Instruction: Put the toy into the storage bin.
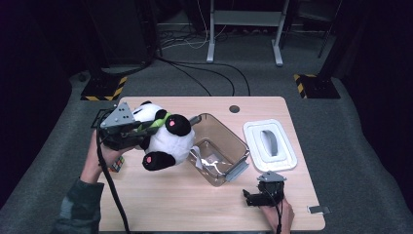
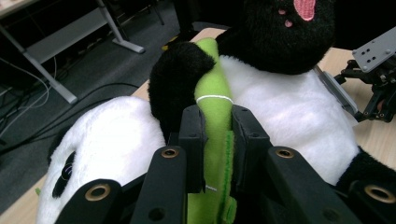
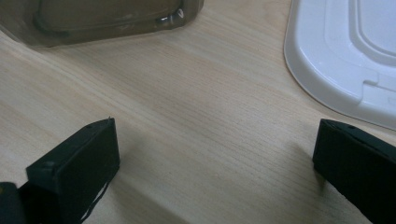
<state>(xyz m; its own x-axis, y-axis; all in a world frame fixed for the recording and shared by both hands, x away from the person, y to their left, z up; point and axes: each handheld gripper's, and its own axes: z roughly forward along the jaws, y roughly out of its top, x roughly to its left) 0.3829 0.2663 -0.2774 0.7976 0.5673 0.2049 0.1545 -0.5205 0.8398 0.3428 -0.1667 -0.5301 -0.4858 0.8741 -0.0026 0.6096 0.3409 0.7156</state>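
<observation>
Between left gripper (image 2: 212, 128) jaws (clamped): panda (image 2: 280, 107).

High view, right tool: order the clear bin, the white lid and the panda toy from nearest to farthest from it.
From the right tool, at the table's near right edge:
1. Clear bin, just up and left; its near corner is closest.
2. White lid, up and right, only slightly farther than the bin.
3. Panda toy, far left, gripped by the left tool.

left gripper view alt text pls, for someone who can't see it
The left gripper is shut on a green felt piece of a plush panda, whose white body and black limbs lie close ahead. At the far right, above the wooden table, the right gripper shows.
</observation>
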